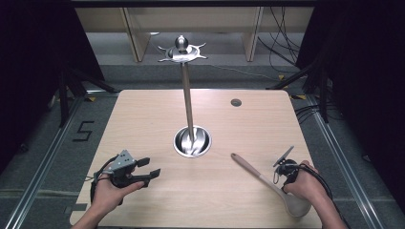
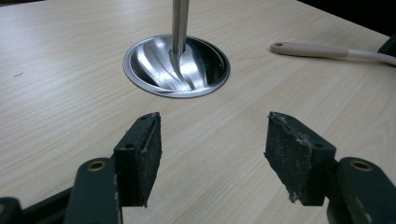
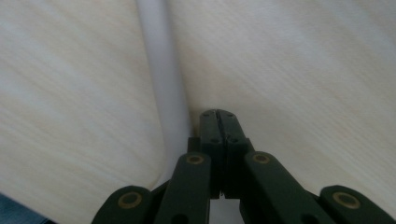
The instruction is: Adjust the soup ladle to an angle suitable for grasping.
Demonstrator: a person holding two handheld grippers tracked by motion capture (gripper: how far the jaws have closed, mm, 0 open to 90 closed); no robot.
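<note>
High view: the right gripper sits clenched with nothing between its jaws, just beside the ladle lying on the table; the left gripper stands released. Farther off, a steel bowl-shaped base holds a tall pole. Cables cross the floor beyond.

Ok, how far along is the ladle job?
Nothing looks done yet: the ladle lies flat on the table, right of the stand, whose top hooks are bare. In hand: the right gripper sits shut beside the handle, not gripping it; the left gripper waits open. Left, probably: grasp the ladle, lift it, hang it on a hook.
</note>
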